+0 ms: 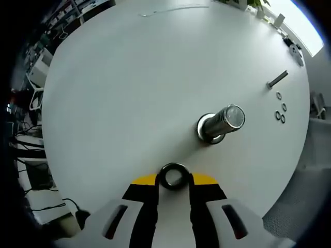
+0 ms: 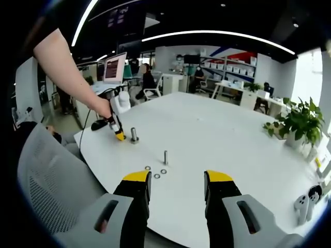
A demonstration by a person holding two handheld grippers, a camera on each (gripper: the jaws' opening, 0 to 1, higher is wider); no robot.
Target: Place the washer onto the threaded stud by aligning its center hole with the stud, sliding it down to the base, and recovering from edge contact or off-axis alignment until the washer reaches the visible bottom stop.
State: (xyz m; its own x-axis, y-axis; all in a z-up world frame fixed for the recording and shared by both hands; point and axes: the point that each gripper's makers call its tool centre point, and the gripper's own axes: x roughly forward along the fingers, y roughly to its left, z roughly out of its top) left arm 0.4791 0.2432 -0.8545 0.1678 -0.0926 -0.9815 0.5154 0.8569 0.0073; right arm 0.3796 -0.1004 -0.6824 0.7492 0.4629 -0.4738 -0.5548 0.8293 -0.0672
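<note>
Your left gripper (image 1: 174,178) pinches the washer (image 1: 174,176) by its rim (hole free) near the stud (image 1: 221,123); right gripper (image 2: 177,185) spread, idle.

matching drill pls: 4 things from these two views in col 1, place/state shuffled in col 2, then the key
Column 1
1. washer
2. threaded stud
3. loose washers
4. right gripper

Column 2
A. lying flat on the white table, near a second small stud
B. held between the left gripper jaws
C. jaws apart, holding nothing
D. standing upright on the table, nothing on it yet

Pairs: 1-B, 2-D, 3-A, 4-C
</note>
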